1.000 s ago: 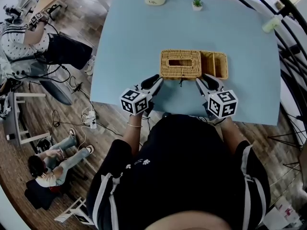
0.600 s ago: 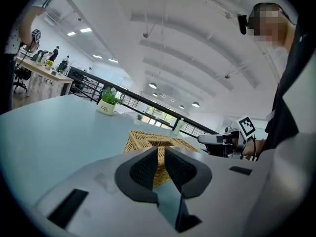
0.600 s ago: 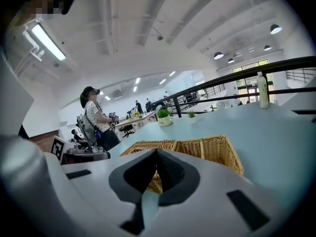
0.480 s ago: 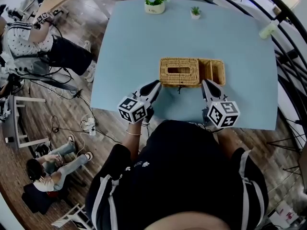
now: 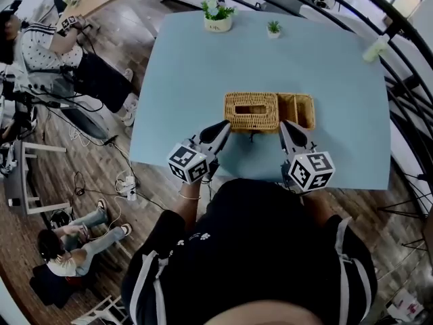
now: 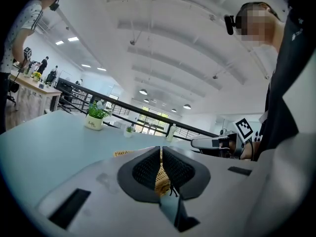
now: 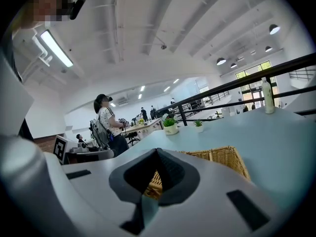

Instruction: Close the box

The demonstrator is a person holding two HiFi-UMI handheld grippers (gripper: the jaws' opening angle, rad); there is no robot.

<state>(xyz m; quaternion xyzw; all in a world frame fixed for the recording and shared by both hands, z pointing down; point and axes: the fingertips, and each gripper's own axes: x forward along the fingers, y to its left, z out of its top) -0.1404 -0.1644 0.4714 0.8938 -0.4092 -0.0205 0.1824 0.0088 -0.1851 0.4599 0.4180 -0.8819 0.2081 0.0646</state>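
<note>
A wicker box (image 5: 269, 112) lies on the light blue table (image 5: 325, 66). Its left part has a flat top with a slot (image 5: 252, 108); its right part (image 5: 299, 110) shows as an open compartment. A small dark cord (image 5: 252, 135) hangs at its near side. My left gripper (image 5: 222, 128) is shut and empty, just off the box's near left corner. My right gripper (image 5: 287, 128) is shut and empty at the near edge, below the open part. Wicker shows past the left gripper (image 6: 161, 149) and past the right gripper (image 7: 157, 152).
Two small potted plants (image 5: 217, 15) (image 5: 273, 29) stand at the table's far edge, and a bottle (image 5: 376, 46) stands at the far right. A black railing (image 5: 406, 80) runs past the right side. People sit and stand on the wooden floor (image 5: 40, 181) to the left.
The left gripper's jaws have closed from apart to together. Both grippers sit slightly nearer the person, still by the box's near edge.
</note>
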